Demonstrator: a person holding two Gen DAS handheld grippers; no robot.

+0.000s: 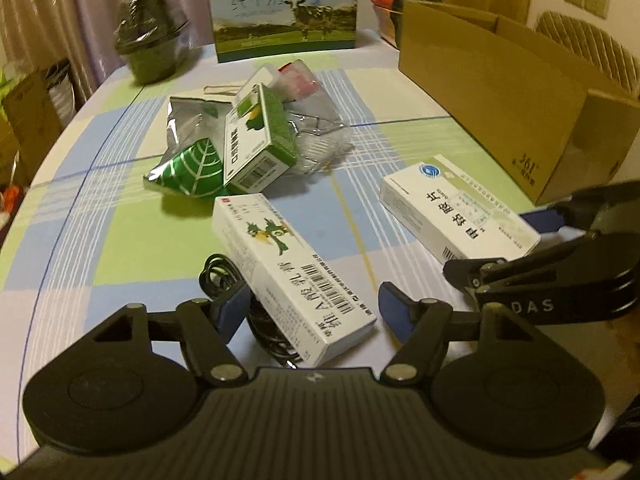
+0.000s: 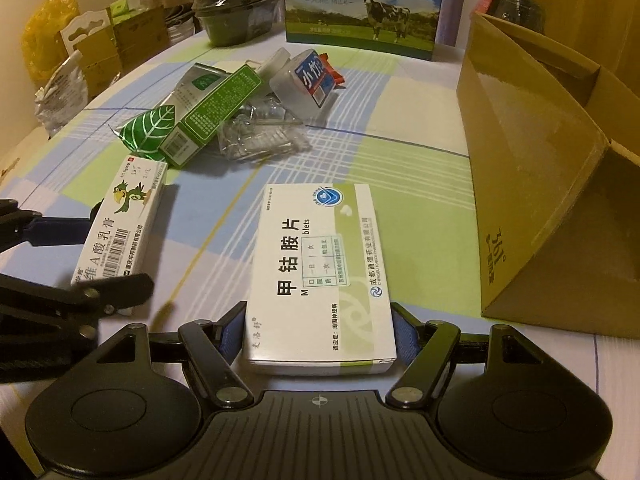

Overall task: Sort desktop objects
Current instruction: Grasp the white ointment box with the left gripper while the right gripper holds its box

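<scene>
From the left wrist I see my left gripper [image 1: 314, 312] spread wide, its blue pads either side of the near end of the cream box [image 1: 290, 272] — one pad [image 1: 228, 308] seems tucked against the box's left edge, the other stands clear on the right. Nothing is clamped. The box lies partly over a black cable [image 1: 224, 280] on the table [image 1: 120, 240]. Further right lies the tablet box [image 1: 456, 216], with the right gripper's fingers at its near end. Beyond, a heap: a green box [image 1: 256, 140] leaning on a foil pouch [image 1: 188, 164].

From the right wrist, my right gripper [image 2: 318, 336] has the tablet box [image 2: 320, 272] between its pads, both sitting at the box's sides; I judge it closed on the box, which appears to rest flat on the table. The carton [image 2: 540, 184] stands open just to the right, the milk box [image 2: 360, 4] at the far end.

So the step in hand is picking up, both boxes at once. Next, I think, the left must close squarely on the cream box without snagging the cable, and the right lift and swing over the carton's wall — assuming that is where the boxes belong.
</scene>
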